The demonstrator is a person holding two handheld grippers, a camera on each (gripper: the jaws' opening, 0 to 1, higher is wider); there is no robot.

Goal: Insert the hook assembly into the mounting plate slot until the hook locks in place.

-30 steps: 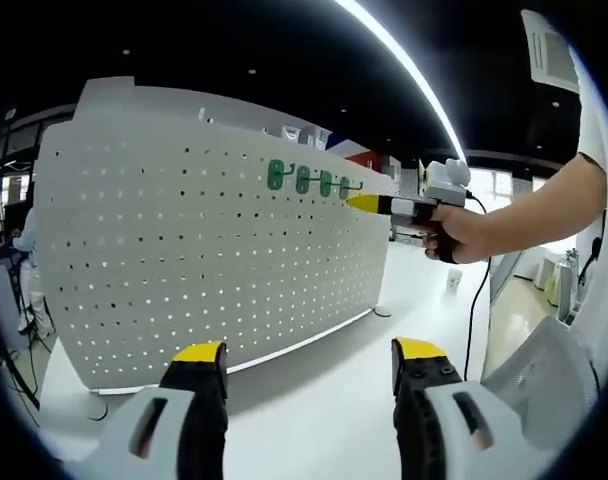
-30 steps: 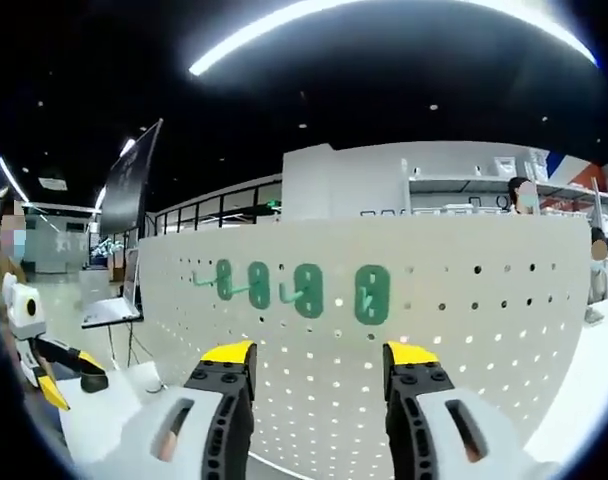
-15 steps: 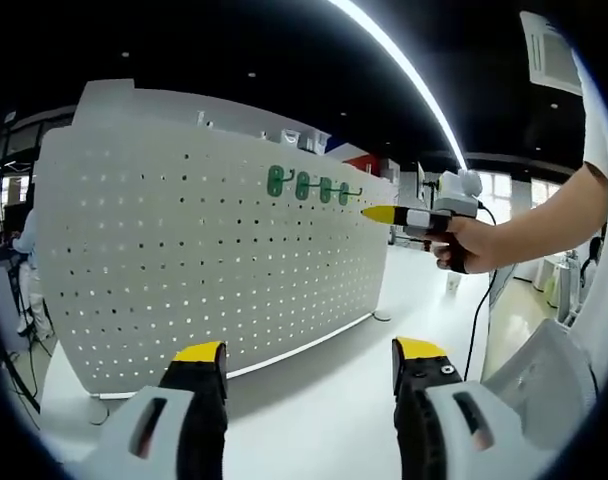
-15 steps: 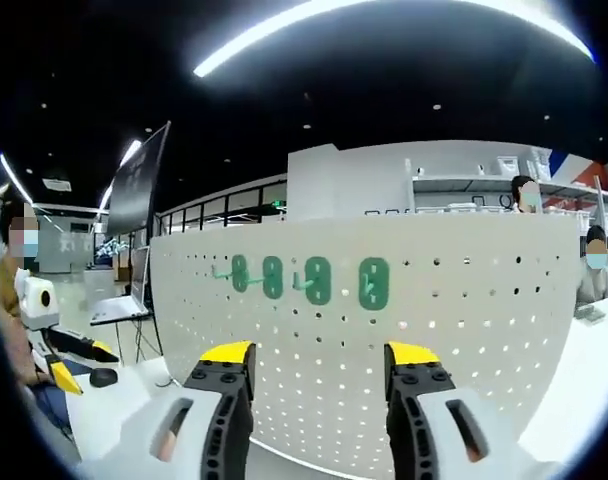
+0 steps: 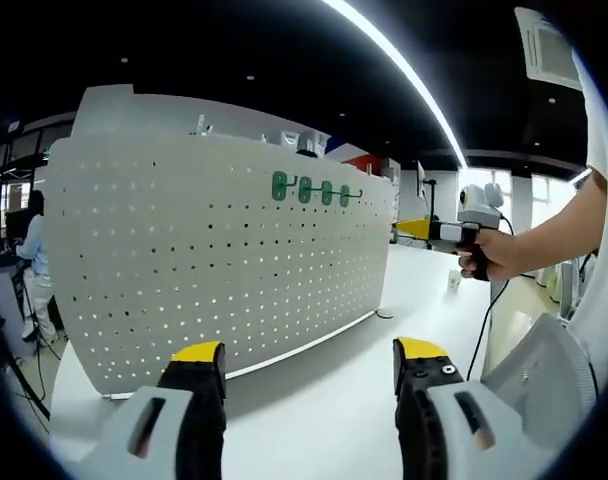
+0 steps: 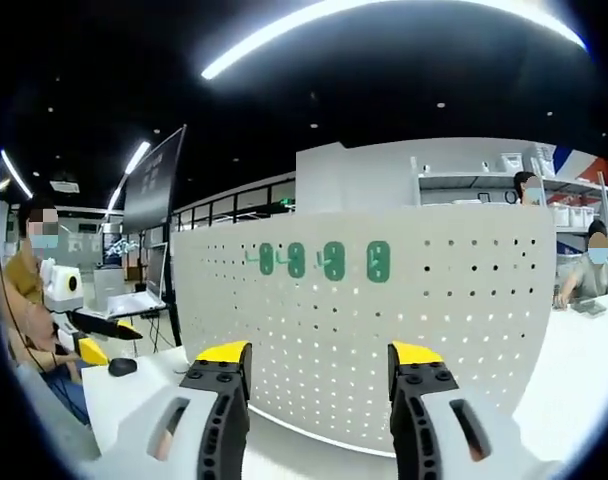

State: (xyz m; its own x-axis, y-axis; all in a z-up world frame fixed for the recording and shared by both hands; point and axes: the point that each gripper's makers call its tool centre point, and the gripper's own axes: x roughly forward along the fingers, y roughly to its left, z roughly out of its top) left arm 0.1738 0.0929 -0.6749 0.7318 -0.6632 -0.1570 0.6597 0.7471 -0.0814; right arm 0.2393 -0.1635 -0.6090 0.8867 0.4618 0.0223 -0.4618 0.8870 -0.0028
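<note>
- Four green hooks (image 6: 323, 260) sit seated in a row at 12 o'clock on the white pegboard (image 6: 434, 300), standing on the table (image 5: 334, 400).
- Left claw (image 5: 309, 352) and right claw (image 6: 309, 353) gape empty, well apart from the board.
- Risk: a half-seated hook could drop unnoticed, being unchecked.

Open-plan lab or workshop, storage shelving (image 6: 484, 195), ceiling light strips (image 5: 404, 75), white worktable (image 5: 324, 390)
</note>
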